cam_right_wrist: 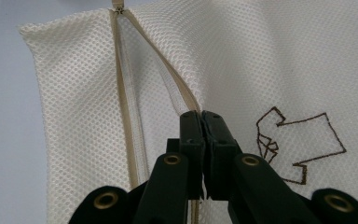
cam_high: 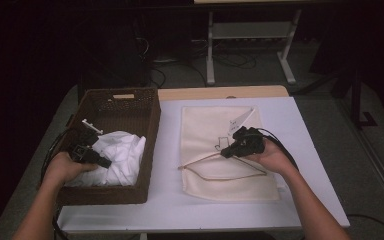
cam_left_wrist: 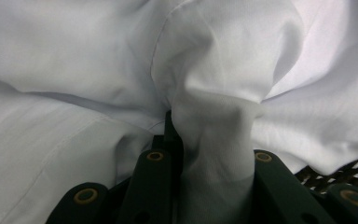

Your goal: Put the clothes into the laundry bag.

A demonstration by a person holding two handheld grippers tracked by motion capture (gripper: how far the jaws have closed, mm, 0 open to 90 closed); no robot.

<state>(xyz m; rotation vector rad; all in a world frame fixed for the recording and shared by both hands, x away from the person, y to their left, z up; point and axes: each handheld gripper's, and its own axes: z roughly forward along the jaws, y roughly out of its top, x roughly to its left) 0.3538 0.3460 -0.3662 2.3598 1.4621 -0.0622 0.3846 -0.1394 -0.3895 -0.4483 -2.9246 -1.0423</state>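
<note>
A white cloth [cam_high: 124,152] lies bunched in a brown wicker basket [cam_high: 111,102] at the table's left. My left gripper [cam_high: 104,162] is inside the basket, shut on a pinched fold of the white cloth [cam_left_wrist: 214,140], which rises between its jaws. A cream mesh laundry bag [cam_high: 220,127] lies flat on the white table, its zipper [cam_right_wrist: 126,102] open. My right gripper [cam_high: 225,153] rests on the bag, shut on one edge of the zipper opening [cam_right_wrist: 202,116]. A brown stitched shirt outline [cam_right_wrist: 298,140] sits just right of the jaws.
A small white plastic piece [cam_high: 91,125] lies in the basket behind the cloth. The white table top [cam_high: 220,207] ends near the person's forearms. A white desk frame [cam_high: 250,35] and cables stand on the floor beyond the table.
</note>
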